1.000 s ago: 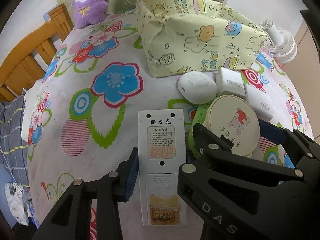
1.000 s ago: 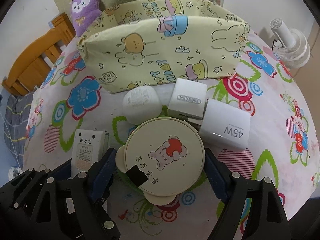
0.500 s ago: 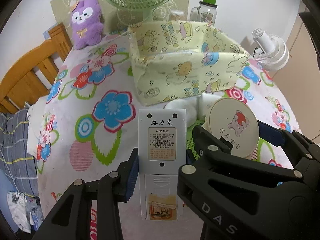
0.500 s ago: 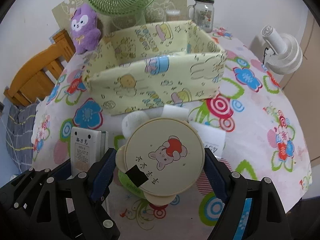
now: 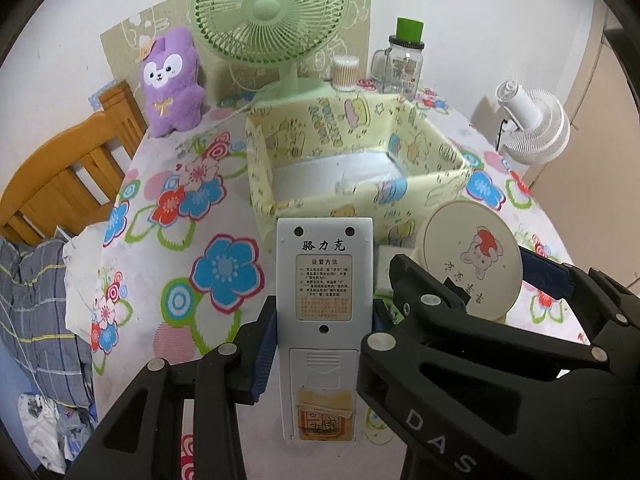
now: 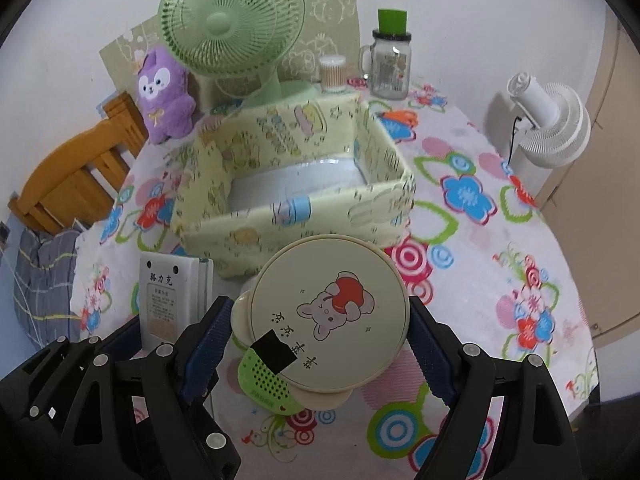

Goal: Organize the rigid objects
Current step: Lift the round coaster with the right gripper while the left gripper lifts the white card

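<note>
Left fingers [image 5: 267,344] clamping remote [image 5: 324,304], right fingers [image 6: 210,332] gripping round box [image 6: 330,316]

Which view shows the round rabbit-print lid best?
Right wrist view. The round rabbit-print lid sits centred and fully visible between the right tool's blue pads, with its black tape patch showing. In the left wrist view the same lid sits off to the right, its lower edge cut off by the black tool frame.
</note>
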Available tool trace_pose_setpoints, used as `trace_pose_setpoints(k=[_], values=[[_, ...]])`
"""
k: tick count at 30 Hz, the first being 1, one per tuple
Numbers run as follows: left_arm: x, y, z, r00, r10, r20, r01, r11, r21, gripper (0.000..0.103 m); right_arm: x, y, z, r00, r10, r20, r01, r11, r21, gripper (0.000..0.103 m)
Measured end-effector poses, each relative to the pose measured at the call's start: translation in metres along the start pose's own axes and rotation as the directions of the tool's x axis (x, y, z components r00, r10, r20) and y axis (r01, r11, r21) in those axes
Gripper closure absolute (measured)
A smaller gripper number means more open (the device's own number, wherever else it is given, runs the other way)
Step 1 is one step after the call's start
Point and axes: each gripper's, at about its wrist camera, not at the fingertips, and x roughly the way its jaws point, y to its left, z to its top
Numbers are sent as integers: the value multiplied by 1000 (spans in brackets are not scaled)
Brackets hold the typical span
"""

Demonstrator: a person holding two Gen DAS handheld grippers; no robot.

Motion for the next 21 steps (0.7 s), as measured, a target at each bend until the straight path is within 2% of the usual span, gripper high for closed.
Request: trace_pose_setpoints(k=[21], values=[[-27,-18,44,998,28,57,-24,998,-66,58,-28,-16,52,1000,-8,27,9,999,-42,17]])
